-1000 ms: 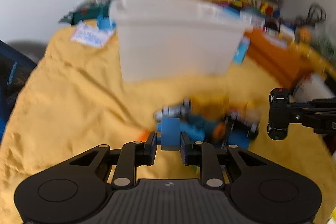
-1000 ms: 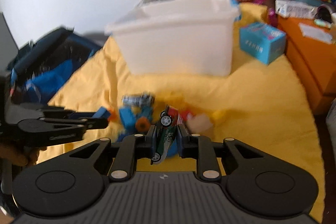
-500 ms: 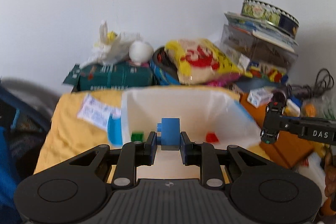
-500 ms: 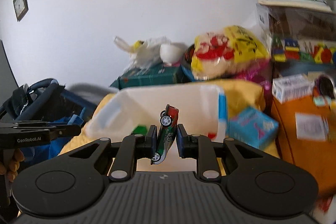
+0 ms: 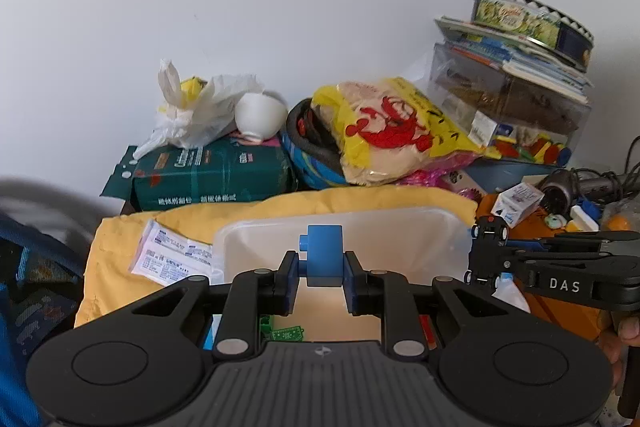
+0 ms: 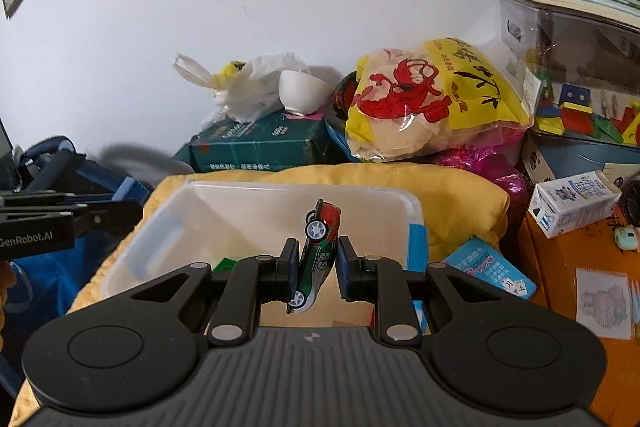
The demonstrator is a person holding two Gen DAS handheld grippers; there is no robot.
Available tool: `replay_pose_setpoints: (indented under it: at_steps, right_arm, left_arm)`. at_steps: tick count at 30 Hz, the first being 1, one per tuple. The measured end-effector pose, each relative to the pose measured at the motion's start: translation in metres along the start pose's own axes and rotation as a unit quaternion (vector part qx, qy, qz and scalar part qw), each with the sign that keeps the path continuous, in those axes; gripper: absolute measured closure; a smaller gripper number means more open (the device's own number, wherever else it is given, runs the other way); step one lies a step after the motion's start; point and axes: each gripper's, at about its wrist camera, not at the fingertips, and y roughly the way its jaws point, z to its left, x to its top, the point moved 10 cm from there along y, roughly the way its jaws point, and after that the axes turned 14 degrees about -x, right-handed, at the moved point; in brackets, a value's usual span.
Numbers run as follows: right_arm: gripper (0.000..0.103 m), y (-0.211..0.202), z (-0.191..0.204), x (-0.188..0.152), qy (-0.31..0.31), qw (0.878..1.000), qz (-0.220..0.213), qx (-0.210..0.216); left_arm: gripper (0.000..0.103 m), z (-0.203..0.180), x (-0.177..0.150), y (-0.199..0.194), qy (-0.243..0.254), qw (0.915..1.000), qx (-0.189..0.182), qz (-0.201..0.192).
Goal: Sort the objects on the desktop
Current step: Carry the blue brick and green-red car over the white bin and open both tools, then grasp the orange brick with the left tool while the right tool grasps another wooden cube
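A blue brick (image 5: 324, 247) sits between the pads of my left gripper (image 5: 321, 258), whose jaws are opening; the pads still touch the brick. It hangs over the near part of the white plastic bin (image 5: 340, 217). Inside the bin lie small green pieces (image 5: 286, 333) and a red piece (image 5: 426, 331). My right gripper (image 6: 318, 249) is shut on a green, red and white toy car (image 6: 320, 239), nose up, above the same bin (image 6: 416, 223). From the left wrist view, the right gripper (image 5: 492, 259) shows at the bin's right edge with the car's underside (image 5: 486, 247). The left gripper (image 6: 132, 211) reaches in from the left.
The bin stands on a yellow cloth (image 6: 460, 195). Behind it are a green package (image 5: 212, 179), a white bag (image 5: 192, 107) and a yellow printed bag (image 6: 432, 95). A blue box (image 6: 492, 271), a white carton (image 6: 572, 203) and an orange surface (image 6: 560, 267) lie right. A blue bag (image 5: 24, 279) sits left.
Both grippers rose from the toy pile on the cloth and moved forward over the bin, carrying the brick and the car. The pile has dropped out of view.
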Motion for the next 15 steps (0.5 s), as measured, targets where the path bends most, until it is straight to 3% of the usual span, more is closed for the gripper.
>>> replay_pose_setpoints:
  at_steps: [1,3,4,11,15]
  right_arm:
    - [0.08,0.005,0.001,-0.001,-0.003,1.0,0.007,0.001]
    - [0.072,0.011,0.004,-0.003,-0.011,1.0,0.017,0.003]
    - [0.058,0.014,0.004,-0.005,-0.018,1.0,0.021,-0.001]
    - [0.055,-0.025,-0.008,-0.019,-0.007,1.0,-0.018,0.017]
    - [0.055,-0.065,-0.013,-0.064,-0.027,0.999,-0.034,0.029]
  left_arm:
    - [0.072,0.002,-0.002,0.003,-0.005,1.0,0.0,0.007]
    - [0.04,0.007,-0.01,0.007,-0.008,0.9996,0.017,0.021]
    - [0.036,0.009,-0.014,0.006,-0.002,0.9994,0.028,0.019]
    - [0.036,0.015,-0.058,-0.036,0.02,0.9994,0.028,-0.01]
    - [0.036,0.02,-0.113,-0.062,0.014,0.9995,0.029,0.003]
